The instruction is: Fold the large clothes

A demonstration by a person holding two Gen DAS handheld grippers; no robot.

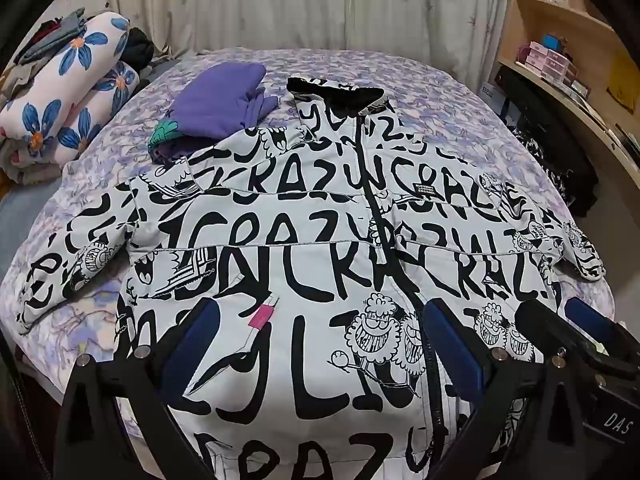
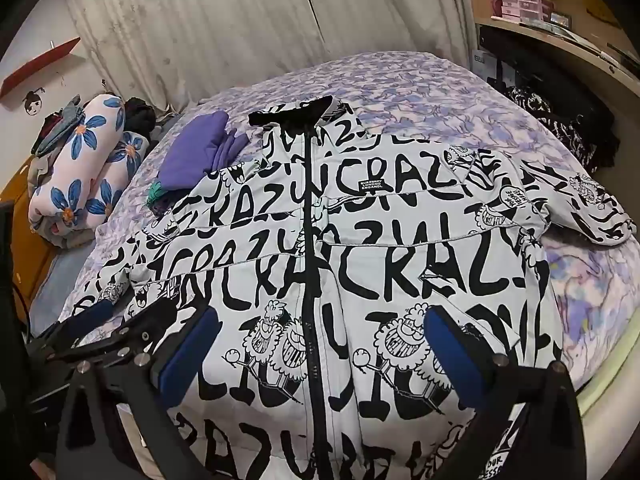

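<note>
Both tongs are spread fully wide and hold nothing. The left gripper (image 1: 316, 344) and right gripper (image 2: 320, 354) hang side by side over the near half of the jacket (image 1: 320, 240), angled down at it, pads clear of the cloth as far as the views show.

The graffiti-print jacket lies front up, zipped, flat on the bed (image 1: 420, 92). Its long axis runs near to far along the zipper (image 2: 308, 240), hem nearest the tongs, black-lined collar (image 1: 336, 90) far. The sleeves splay out left and right.

Key relation: the left gripper sits left of the zipper, so the left sleeve (image 1: 72, 260) is its side. The right gripper straddles the zipper, and the right sleeve (image 2: 580, 204) is closer to it. Likely first fold is sleeves inward, one per hand.

Far left, a folded purple garment (image 1: 224, 100) touches or overlaps the jacket's left shoulder; which one can't be told. Beyond it lies a rolled floral quilt (image 1: 76, 92).

Hidden: the hem is cut off by the bottom edge, the left cuff is distorted at the rim, and the jacket's back is unseen.
</note>
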